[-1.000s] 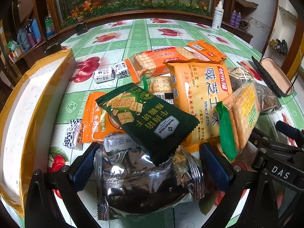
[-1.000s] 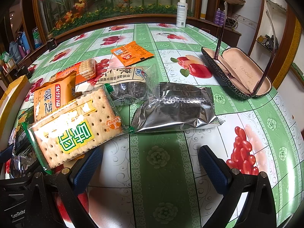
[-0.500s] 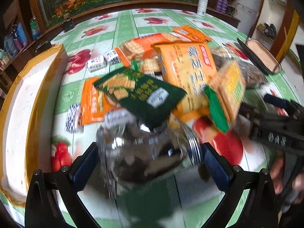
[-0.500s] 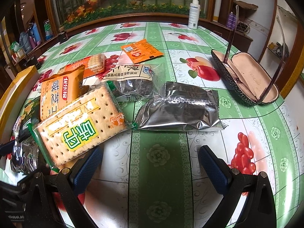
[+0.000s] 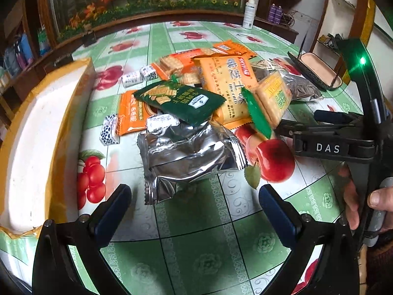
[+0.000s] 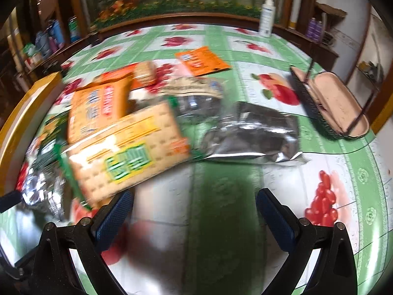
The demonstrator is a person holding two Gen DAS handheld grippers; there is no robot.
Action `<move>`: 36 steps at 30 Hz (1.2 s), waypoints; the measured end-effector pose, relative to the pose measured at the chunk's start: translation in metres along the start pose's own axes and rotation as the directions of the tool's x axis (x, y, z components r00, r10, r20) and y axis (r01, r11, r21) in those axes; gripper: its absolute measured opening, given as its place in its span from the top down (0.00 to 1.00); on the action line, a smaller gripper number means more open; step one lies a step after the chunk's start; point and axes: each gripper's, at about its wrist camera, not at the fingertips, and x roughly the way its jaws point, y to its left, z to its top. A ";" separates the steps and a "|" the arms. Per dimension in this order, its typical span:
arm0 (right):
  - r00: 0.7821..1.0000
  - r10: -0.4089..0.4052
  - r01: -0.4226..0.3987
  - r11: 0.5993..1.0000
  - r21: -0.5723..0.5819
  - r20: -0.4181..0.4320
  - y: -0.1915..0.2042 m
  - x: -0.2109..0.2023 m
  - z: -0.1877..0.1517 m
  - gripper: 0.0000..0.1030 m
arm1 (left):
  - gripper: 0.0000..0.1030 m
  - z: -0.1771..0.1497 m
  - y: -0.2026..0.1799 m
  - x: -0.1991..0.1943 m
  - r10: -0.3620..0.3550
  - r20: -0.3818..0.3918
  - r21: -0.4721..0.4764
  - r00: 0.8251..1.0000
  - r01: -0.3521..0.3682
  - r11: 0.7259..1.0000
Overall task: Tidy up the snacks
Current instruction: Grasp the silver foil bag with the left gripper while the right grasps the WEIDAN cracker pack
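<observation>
The left gripper [image 5: 194, 204] hangs over the green fruit-print tablecloth [image 5: 196, 258] with its blue-padded jaws spread wide and nothing between them; just ahead of them lies a crumpled silver foil packet [image 5: 189, 154]. Behind it the snacks sit in a loose heap – a dark green cracker pack [image 5: 181, 100] resting on an orange biscuit bag [image 5: 226, 83], with a clear-wrapped cracker pack [image 5: 272, 98] leaning at the heap's right edge. Left of the pile stands a white box with yellow-taped rim [image 5: 36, 132]. The right gripper [image 6: 194, 211] is also released, jaws wide apart above bare cloth, gripping nothing; its view is blurred. The clear-wrapped cracker pack sits just ahead of its left finger [image 6: 115, 211], and a second silver packet [image 6: 253, 132] lies further on – near an open glasses case [image 6: 334, 103]. In the left view a hand [image 5: 363, 201] holds the right tool's handle
</observation>
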 end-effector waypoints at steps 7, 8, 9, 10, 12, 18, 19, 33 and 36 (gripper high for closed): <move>0.999 0.041 -0.039 0.997 -0.074 0.018 0.016 -0.009 -0.003 0.48 | 0.00 0.000 0.002 -0.007 0.007 0.027 -0.001 1.000 -0.007 1.000; 0.998 0.055 -0.053 0.995 -0.089 0.018 0.020 -0.011 -0.005 0.57 | 0.00 0.000 0.004 -0.007 0.000 0.030 -0.009 1.000 0.000 1.000; 0.998 0.068 -0.066 0.993 -0.103 0.017 0.023 -0.012 -0.006 0.61 | 0.00 0.000 0.005 -0.007 -0.005 0.031 -0.014 1.000 0.005 1.000; 0.997 0.081 -0.079 0.991 -0.113 0.014 0.026 -0.013 -0.007 0.64 | 0.00 0.001 0.006 -0.007 -0.011 0.032 -0.021 0.999 0.011 1.000; 0.995 0.098 -0.096 0.987 -0.128 0.010 0.030 -0.014 -0.009 0.64 | 0.00 0.001 0.008 -0.006 -0.022 0.035 -0.032 0.999 0.024 0.999; 0.987 0.163 -0.160 0.979 -0.127 0.010 0.030 -0.016 -0.011 0.64 | 0.00 0.002 0.014 -0.005 -0.054 0.040 -0.064 0.998 0.057 0.996; 0.983 0.182 -0.180 0.976 -0.123 0.008 0.029 -0.016 -0.011 0.64 | 0.00 0.002 0.016 -0.005 -0.059 0.041 -0.068 0.997 0.062 0.996; 0.976 0.216 -0.214 0.972 -0.094 0.003 0.021 -0.015 -0.006 0.64 | 0.00 0.002 0.019 -0.002 -0.096 0.040 -0.100 0.995 0.100 0.990; 0.973 0.232 -0.231 0.967 -0.102 -0.003 0.022 -0.016 -0.006 0.64 | 0.00 0.002 0.019 -0.003 -0.102 0.044 -0.100 0.994 0.106 0.989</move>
